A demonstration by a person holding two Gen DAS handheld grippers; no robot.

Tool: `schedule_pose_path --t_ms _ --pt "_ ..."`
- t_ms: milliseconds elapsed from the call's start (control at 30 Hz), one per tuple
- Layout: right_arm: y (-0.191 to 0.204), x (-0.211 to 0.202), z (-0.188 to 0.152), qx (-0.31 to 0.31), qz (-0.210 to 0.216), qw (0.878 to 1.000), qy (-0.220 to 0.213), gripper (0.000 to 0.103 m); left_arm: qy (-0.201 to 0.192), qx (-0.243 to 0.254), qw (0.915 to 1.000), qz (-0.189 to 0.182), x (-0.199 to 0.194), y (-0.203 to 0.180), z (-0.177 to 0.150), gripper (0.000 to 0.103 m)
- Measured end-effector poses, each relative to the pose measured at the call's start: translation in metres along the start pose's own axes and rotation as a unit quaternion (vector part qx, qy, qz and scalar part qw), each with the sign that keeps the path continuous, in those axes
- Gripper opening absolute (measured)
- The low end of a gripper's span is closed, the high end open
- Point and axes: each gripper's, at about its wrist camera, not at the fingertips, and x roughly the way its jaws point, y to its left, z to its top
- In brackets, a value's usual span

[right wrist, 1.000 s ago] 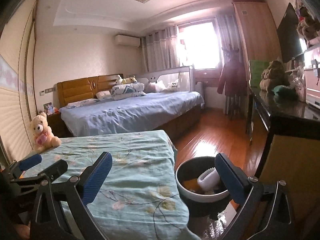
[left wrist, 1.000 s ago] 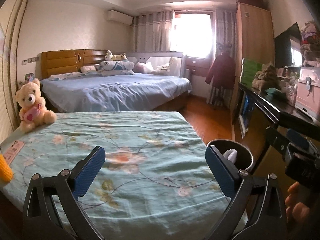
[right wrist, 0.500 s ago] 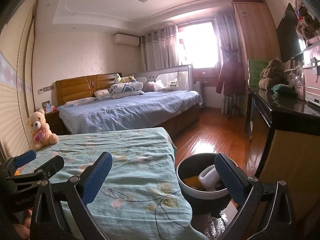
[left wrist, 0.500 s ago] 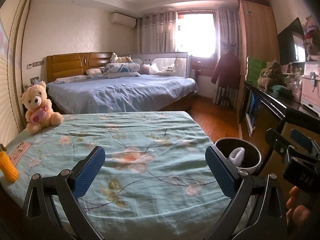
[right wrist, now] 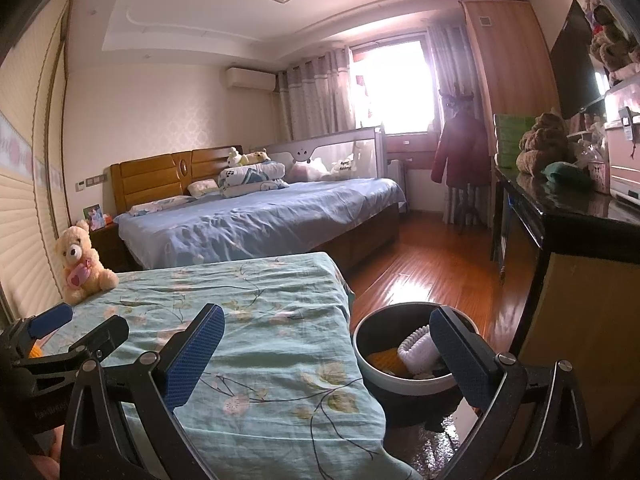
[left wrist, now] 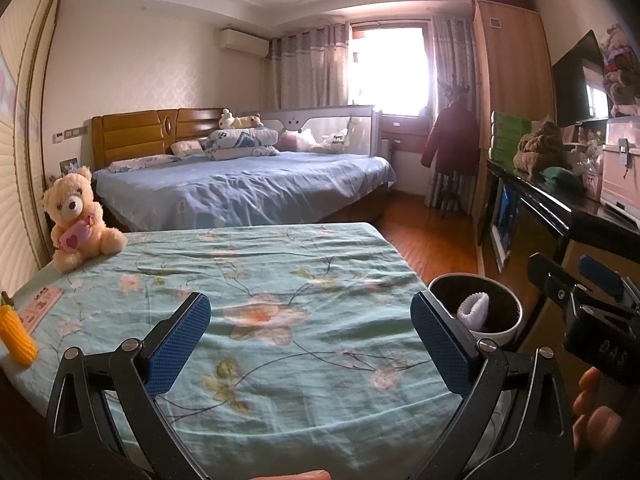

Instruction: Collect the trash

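A round dark bin (right wrist: 404,376) with a pale rim stands on the floor at the right side of the near bed. Inside it lie a white ribbed piece (right wrist: 416,350) and an orange piece (right wrist: 380,360); the left wrist view shows the bin (left wrist: 496,332) too. A yellow corn-shaped item (left wrist: 16,336) lies on the teal floral bedsheet (left wrist: 260,300) at its left edge. My left gripper (left wrist: 316,344) hangs open and empty above the sheet. My right gripper (right wrist: 324,360) is open and empty over the bed's right edge, next to the bin.
A teddy bear (left wrist: 76,220) sits at the sheet's far left corner, with a pink card (left wrist: 40,304) nearby. A blue-covered bed (left wrist: 240,184) lies beyond. A dark dresser (right wrist: 568,240) lines the right wall. Wooden floor (right wrist: 432,268) runs between bed and dresser.
Both views have pulled back and up a little, so more of the sheet, the corn-shaped item and the bin show. Both grippers stay open.
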Motion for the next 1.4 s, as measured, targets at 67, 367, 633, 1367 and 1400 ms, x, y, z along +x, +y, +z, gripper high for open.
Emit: schedule_pose_path --t_ms 67,367,633,1367,1400 --pt "0.0001 -0.0001 -0.0003 0.000 0.000 1.000 0.000 0.103 0.001 0.000 1.0000 0.001 0.0002 0.0001 -0.0001 0.102" --pt "0.0004 -0.0009 -0.0019 0.003 0.001 1.000 0.005 0.103 -0.001 0.001 1.0000 0.003 -0.0002 0.0003 -0.0006 0.102" --pt "0.0018 -0.0011 -0.0036 0.002 0.002 1.000 0.006 0.103 0.003 -0.001 1.0000 0.003 0.0007 0.0021 -0.0021 0.102" --pt "0.0031 0.0009 -0.0047 0.002 0.003 1.000 0.009 0.103 0.007 0.001 1.0000 0.001 0.0020 -0.0007 -0.0067 0.102" --pt "0.0036 0.0007 -0.0050 0.002 0.004 1.000 0.009 0.103 0.007 0.001 1.0000 0.001 0.0020 -0.0006 -0.0068 0.102"
